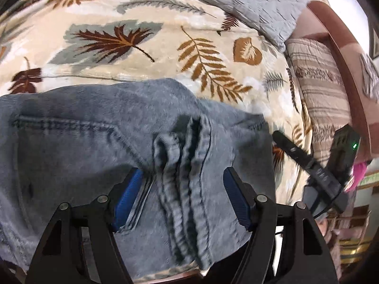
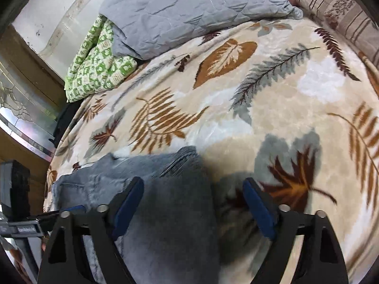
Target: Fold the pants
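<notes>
**Pants fold barely started**

While the pants [image 1: 99,146] lie bunched on the bed [image 1: 146,66], the left tool [image 1: 183,177] hangs spread over their seam and the right tool [image 2: 193,187] straddles their edge, spread, gripping nothing. Looks like most folding's left.

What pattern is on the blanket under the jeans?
Cream blanket with brown, rust and grey leaves and ferns; clearest in the right wrist view.

The pants [image 1: 99,146] are faded blue denim — matt, coarse-woven, thick-seamed. Beneath, the blanket [image 2: 236,123] looks plush and fleecy, faintly sheened. The grey quilt [image 2: 189,11] is crinkled stitched cloth — matt.
</notes>
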The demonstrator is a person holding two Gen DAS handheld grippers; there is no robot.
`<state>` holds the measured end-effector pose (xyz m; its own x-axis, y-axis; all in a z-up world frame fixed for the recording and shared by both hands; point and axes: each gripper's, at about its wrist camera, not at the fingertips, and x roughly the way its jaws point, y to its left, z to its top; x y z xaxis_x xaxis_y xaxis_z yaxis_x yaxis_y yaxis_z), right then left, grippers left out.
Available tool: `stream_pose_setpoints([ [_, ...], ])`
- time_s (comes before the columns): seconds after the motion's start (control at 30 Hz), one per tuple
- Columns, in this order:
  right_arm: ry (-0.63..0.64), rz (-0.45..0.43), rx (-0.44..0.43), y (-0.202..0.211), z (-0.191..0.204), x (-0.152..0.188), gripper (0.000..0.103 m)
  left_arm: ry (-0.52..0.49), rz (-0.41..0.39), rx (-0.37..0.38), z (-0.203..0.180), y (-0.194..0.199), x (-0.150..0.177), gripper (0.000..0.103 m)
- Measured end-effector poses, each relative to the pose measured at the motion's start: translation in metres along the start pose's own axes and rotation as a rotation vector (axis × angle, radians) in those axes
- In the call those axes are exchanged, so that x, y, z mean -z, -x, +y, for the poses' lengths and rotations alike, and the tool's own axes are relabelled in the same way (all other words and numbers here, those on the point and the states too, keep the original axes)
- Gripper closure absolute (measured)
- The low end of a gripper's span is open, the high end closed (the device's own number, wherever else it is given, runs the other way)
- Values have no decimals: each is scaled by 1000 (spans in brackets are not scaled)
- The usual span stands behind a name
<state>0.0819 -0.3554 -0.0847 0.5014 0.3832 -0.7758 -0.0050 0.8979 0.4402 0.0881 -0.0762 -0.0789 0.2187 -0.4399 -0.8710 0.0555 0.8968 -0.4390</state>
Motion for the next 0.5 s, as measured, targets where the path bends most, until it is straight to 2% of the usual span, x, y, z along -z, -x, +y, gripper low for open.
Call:
stream_pose_setpoints([
  [0.03, 5, 12, -4, -5, 0, 0, 31, 13, 19, 17, -1, -7, -5, 32],
  [0.07, 17, 39, 0, -13, -1, -1, 50, 21, 36, 29, -2, -12, -7, 32],
  [0.1, 30, 62, -1, -19, 0, -1, 75, 26, 46, 31, -5, -16, -10, 32],
  [0.13, 44, 79, -7, -21, 3, -1, 77, 25, 42, 24, -8, -17, -11, 32],
  [0.17, 66, 66, -19, -18, 8, -3, 85, 15, 32, 39, -11, -17, -12, 32],
  [0.2, 91, 41, -61, -11, 14, -5, 87, 9, 20, 49, -12, -16, -13, 34],
  [0.27, 168, -18, -80, 2, 27, -8, 87, 20, -11, 42, -11, -15, -15, 47],
  [0.37, 201, 37, 9, -19, 22, -9, 87, 12, 5, -74, -6, -28, -18, 64],
  [0.43, 162, 84, 25, -35, 6, -7, 82, 15, -3, -51, -1, -26, -17, 64],
  [0.47, 133, 71, 6, -32, 1, -7, 81, 28, 2, -31, 3, -23, -16, 65],
  [0.5, 107, 57, -16, -26, 0, -6, 75, 46, 14, -6, 6, -20, -15, 65],
])
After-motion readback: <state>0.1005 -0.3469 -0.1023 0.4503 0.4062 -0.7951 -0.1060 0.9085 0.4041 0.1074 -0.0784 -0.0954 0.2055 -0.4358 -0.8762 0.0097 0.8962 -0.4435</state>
